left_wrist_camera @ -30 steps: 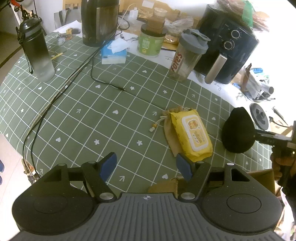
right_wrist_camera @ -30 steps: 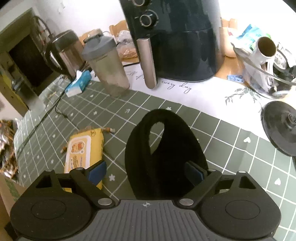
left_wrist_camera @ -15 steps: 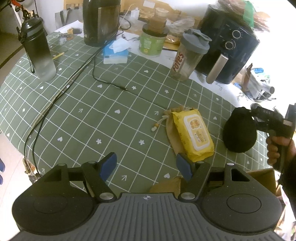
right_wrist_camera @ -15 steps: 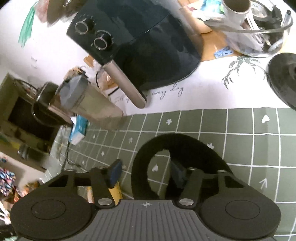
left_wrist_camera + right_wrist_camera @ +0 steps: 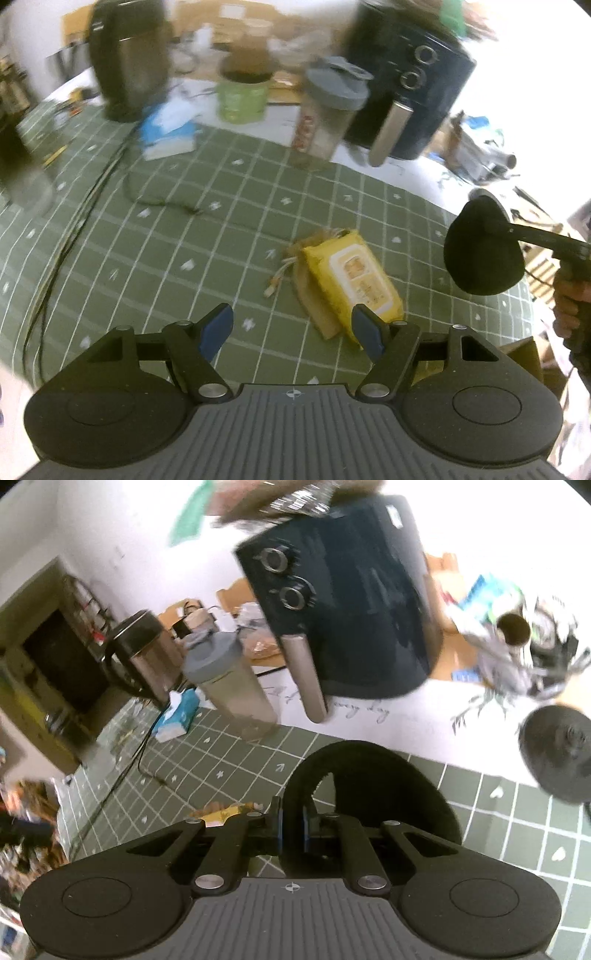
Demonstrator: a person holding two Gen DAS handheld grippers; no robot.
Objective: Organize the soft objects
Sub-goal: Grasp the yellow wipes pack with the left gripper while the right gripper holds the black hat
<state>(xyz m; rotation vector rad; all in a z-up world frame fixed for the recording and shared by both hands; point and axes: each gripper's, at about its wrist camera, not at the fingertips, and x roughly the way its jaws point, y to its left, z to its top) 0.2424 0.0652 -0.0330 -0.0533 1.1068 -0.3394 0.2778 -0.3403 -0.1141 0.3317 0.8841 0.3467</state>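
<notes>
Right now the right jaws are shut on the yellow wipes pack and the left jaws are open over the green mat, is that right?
Not quite. The right gripper is shut on the black pouch, not the wipes pack; the right wrist view shows its jaws pinching the pouch's rim. The pack lies untouched on the mat. The left gripper is indeed open over the mat.

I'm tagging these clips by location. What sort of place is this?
Probably a home kitchen or dining table: an air fryer, an electric kettle and a shaker bottle stand on a green checked tablecloth.
</notes>
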